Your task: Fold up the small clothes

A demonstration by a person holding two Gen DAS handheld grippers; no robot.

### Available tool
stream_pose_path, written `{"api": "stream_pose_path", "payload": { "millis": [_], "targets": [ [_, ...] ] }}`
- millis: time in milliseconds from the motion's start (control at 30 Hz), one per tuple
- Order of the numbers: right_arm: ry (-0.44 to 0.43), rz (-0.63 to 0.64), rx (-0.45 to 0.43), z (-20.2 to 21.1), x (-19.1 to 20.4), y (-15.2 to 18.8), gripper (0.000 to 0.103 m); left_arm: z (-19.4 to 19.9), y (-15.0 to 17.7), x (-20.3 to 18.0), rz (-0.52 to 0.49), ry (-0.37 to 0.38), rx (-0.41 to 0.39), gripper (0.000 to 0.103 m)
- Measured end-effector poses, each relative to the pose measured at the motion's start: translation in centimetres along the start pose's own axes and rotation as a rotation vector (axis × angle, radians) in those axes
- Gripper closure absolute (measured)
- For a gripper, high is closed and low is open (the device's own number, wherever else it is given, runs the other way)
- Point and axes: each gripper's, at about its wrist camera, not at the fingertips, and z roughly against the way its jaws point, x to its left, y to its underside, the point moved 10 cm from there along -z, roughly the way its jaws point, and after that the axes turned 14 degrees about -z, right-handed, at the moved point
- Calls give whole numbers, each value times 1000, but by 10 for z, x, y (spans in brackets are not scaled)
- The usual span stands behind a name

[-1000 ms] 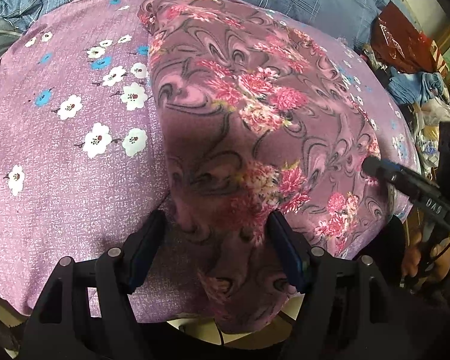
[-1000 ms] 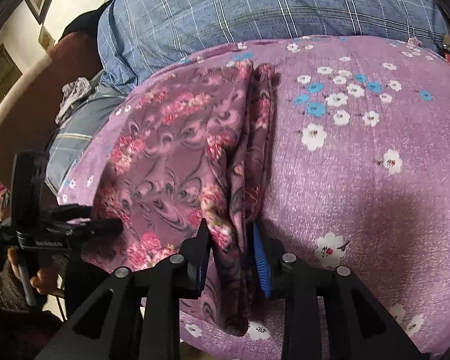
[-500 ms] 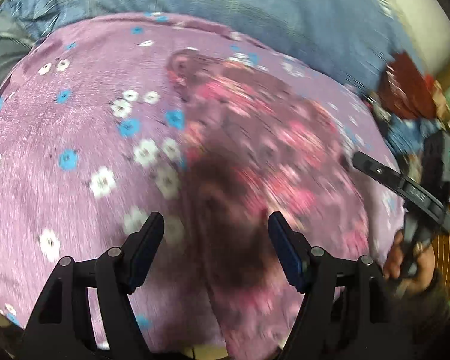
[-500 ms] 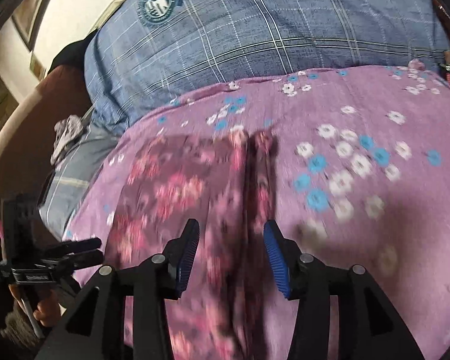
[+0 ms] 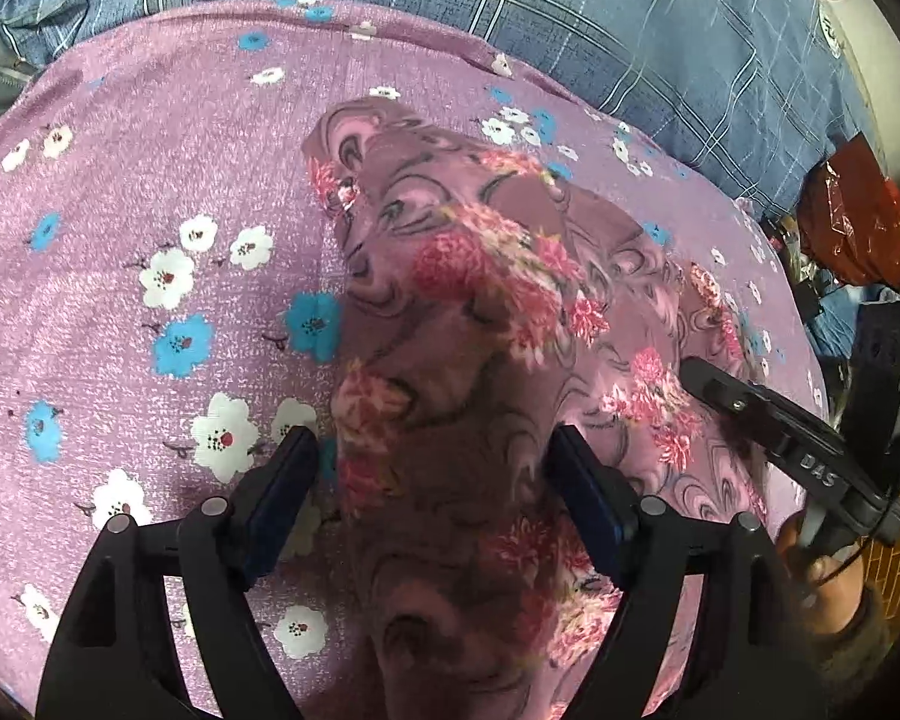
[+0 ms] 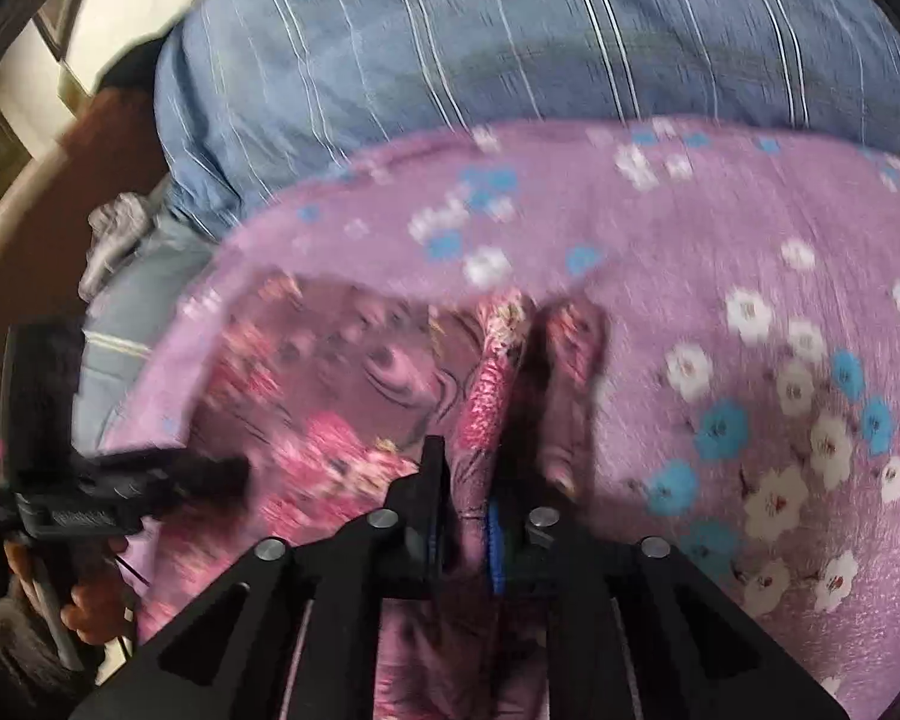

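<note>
You're pinching a fold of the rose-print garment (image 6: 474, 420) in your right gripper (image 6: 463, 516) while your left gripper (image 5: 432, 468), jaws spread wide, is straddling it at 6 o'clock on the purple flowered cloth (image 5: 150, 210).

Purple floral sheet (image 5: 150, 192); mauve garment (image 5: 480, 312) atop.

The right gripper (image 6: 463, 501), spread half a second ago, is now being closed on a raised fold of the floral garment (image 6: 486, 396). The left gripper (image 5: 435, 480) is being brought back over the garment's near end.
</note>
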Motion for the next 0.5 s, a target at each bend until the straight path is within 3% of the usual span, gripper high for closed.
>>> {"api": "stream_pose_path", "payload": {
  "millis": [67, 167, 233, 300, 367, 433, 500],
  "targets": [
    [6, 7, 1, 7, 3, -1, 81, 10, 4, 0, -16, -5, 0, 23],
    [-20, 44, -7, 31, 15, 3, 81, 31, 14, -3, -67, -14, -28, 23],
    [-39, 104, -21, 49, 23, 13, 71, 41, 25, -7, -102, -13, -44, 23],
    [-27, 168, -38, 65, 22, 27, 51, 40, 38, -7, -109, -8, -28, 23],
    [16, 214, -34, 66, 14, 44, 45, 26, 54, -10, -110, 8, 14, 21],
    [86, 239, 29, 49, -2, 65, 44, 20, 58, -8, -76, 10, -2, 15],
    [94, 185, 13, 44, -16, 70, 26, 21, 57, -8, -66, 11, -7, 14]
  ]
}}
